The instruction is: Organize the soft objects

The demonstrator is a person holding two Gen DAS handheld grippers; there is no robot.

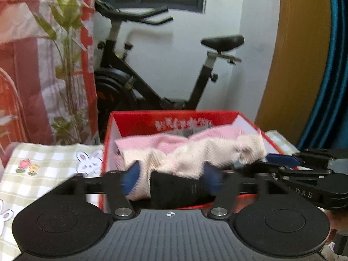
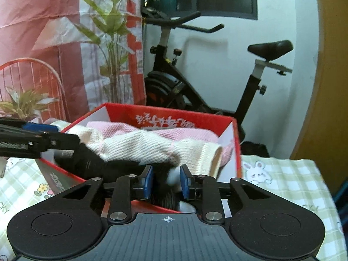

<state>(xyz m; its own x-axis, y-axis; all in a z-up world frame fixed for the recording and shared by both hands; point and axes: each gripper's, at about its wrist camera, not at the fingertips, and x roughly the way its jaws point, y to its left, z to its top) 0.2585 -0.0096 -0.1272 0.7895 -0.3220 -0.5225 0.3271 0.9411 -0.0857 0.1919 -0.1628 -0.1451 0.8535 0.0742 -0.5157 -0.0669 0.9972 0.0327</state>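
A red cardboard box stands on the table and holds a pink and cream knitted cloth draped over a black soft item. My left gripper is open wide over the box's near edge, with the cream cloth and the black item lying between its blue pads. My right gripper stands narrowly open at the box's near right side. A blurred black and grey soft piece sits between its pads. Each gripper shows at the side of the other's view.
The table wears a green checked cloth printed with rabbits. Behind the box stand a black exercise bike, a leafy plant and a red and white plastic sheet. A wooden door is at right.
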